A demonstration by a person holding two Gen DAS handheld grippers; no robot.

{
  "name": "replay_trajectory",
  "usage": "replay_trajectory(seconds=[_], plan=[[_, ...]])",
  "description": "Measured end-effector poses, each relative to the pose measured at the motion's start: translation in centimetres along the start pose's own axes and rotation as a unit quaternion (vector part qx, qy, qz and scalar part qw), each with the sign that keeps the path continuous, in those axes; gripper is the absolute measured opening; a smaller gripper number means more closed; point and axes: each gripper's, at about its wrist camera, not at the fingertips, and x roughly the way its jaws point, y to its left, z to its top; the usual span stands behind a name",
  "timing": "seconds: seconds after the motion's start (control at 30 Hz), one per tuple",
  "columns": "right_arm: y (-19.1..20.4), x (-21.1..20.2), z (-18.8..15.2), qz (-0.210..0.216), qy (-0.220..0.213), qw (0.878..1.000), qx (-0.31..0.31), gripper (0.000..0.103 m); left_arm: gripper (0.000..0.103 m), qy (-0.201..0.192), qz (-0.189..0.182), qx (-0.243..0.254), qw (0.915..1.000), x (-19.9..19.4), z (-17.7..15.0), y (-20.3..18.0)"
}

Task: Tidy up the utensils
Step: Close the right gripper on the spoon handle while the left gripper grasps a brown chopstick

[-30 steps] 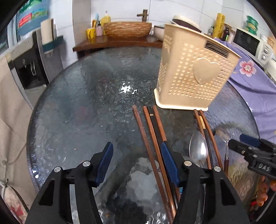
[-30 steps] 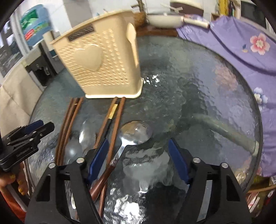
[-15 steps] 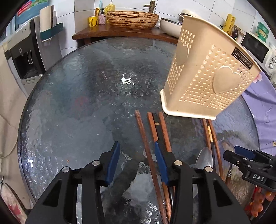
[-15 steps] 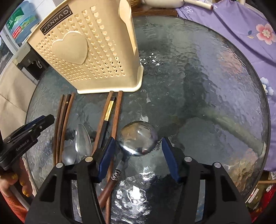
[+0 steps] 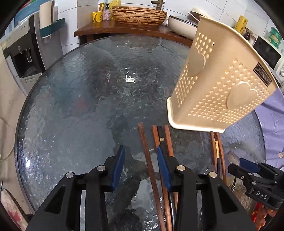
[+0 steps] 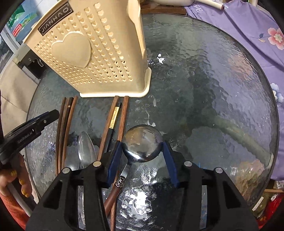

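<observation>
A beige perforated utensil holder (image 5: 221, 92) (image 6: 92, 53) stands on the glass table. Several brown chopsticks (image 5: 147, 154) lie in front of it, with another bundle (image 6: 113, 122) and an oval metal spoon (image 6: 86, 151) beside them. My left gripper (image 5: 141, 160) points down at the table, its jaws closing, and the leftmost chopstick runs between the pads untouched. My right gripper (image 6: 142, 154) is closing too, and the round bowl of a brown-handled ladle spoon (image 6: 142, 145) lies between its pads, which reach its edges. Each gripper also shows in the other's view, the right gripper (image 5: 248, 168) and the left gripper (image 6: 44, 119).
The round textured glass table (image 5: 79, 106) has a purple floral cloth (image 6: 248, 35) at its right side. Behind it stand a wooden sideboard with a woven bowl (image 5: 138, 14), a water dispenser (image 5: 21, 58) and a microwave (image 5: 269, 55). A person's hand (image 6: 10, 179) holds the left gripper.
Both grippers have narrowed their jaws and come closer to the utensils. The leftmost chopstick now lies between the left pads. The ladle bowl, earlier ahead of the right pads, now sits between them.
</observation>
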Motion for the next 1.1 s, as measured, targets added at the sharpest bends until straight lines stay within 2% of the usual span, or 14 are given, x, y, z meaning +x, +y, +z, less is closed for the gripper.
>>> replay_trajectory(seconds=[0.17,0.3,0.43,0.6,0.8,0.97,1.1], plan=[[-0.7,0.2,-0.1,-0.009,-0.005,1.000,-0.018,0.048,0.033,0.011,-0.009,-0.006,0.9999,0.9,0.6,-0.3],[-0.5,0.1,-0.6,-0.012,-0.010,0.999,-0.028,0.048,0.024,0.010,0.014,0.005,0.9998,1.6,0.3,-0.9],[-0.6,0.2,-1.0,-0.007,-0.010,1.000,-0.029,0.048,0.023,0.012,0.006,-0.006,0.9999,1.8,0.2,-0.3],[-0.5,0.6,-0.7,-0.010,-0.014,0.999,-0.040,0.048,0.023,0.011,0.018,0.004,0.9998,2.1,0.3,-0.7],[0.0,1.1,0.0,-0.010,-0.016,0.999,-0.043,0.048,0.011,0.010,0.044,0.021,0.9988,2.6,0.8,-1.9],[-0.1,0.7,-0.2,0.001,-0.038,0.998,-0.053,0.048,0.008,0.004,0.050,0.018,0.9986,2.6,0.7,-1.9],[0.1,-0.8,-0.7,0.001,-0.077,0.994,-0.073,0.048,0.008,0.003,0.043,0.010,0.9990,2.5,0.6,-1.7]])
